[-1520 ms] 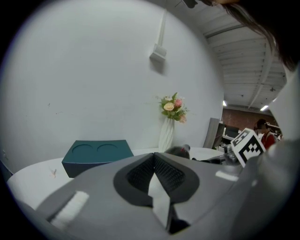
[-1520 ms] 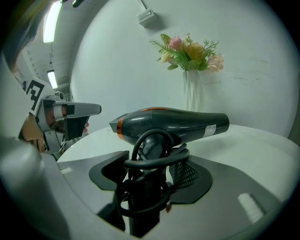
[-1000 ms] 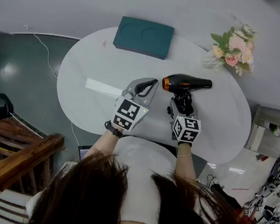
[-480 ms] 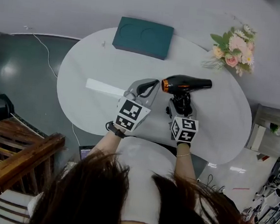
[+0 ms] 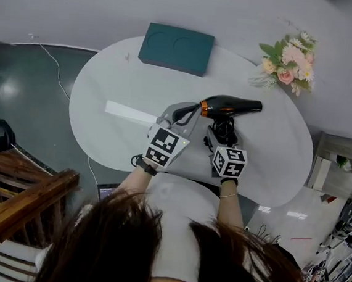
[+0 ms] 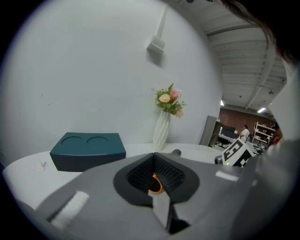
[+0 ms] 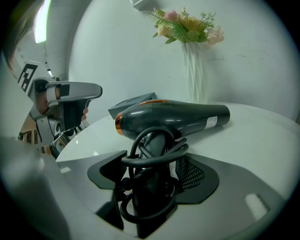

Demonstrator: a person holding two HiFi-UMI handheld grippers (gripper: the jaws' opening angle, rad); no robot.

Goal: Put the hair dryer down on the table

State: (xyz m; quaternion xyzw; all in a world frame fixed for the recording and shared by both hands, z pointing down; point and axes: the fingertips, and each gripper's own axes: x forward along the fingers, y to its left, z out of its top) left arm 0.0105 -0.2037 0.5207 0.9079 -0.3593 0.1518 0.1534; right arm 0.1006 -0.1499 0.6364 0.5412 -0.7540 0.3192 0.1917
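On the white table [image 5: 108, 78], just right of its middle, the hair dryer [image 5: 232, 105] lies with its barrel pointing right and its orange-ringed end pointing left. Its handle [image 7: 151, 140], wrapped in loops of black cord [image 7: 157, 161], points toward you and sits between the jaws of your right gripper [image 5: 225, 128].

Over the last second the dryer has hardly moved on the tabletop. What has changed is the right gripper, whose jaws are opening. A gap now shows between the left pad and the handle, so the grip looks released.

Your left gripper [image 5: 182, 112] sits just left of the orange end, with its jaws drawn together on nothing.

The putting down looks as good as done. Judging by the cord loops lying across the right jaws, the remaining care is to draw that gripper back without snagging them.

Farther off, a teal box [image 5: 176, 47] sits at the table's far edge and flowers [image 5: 289, 58] stand at the far right.
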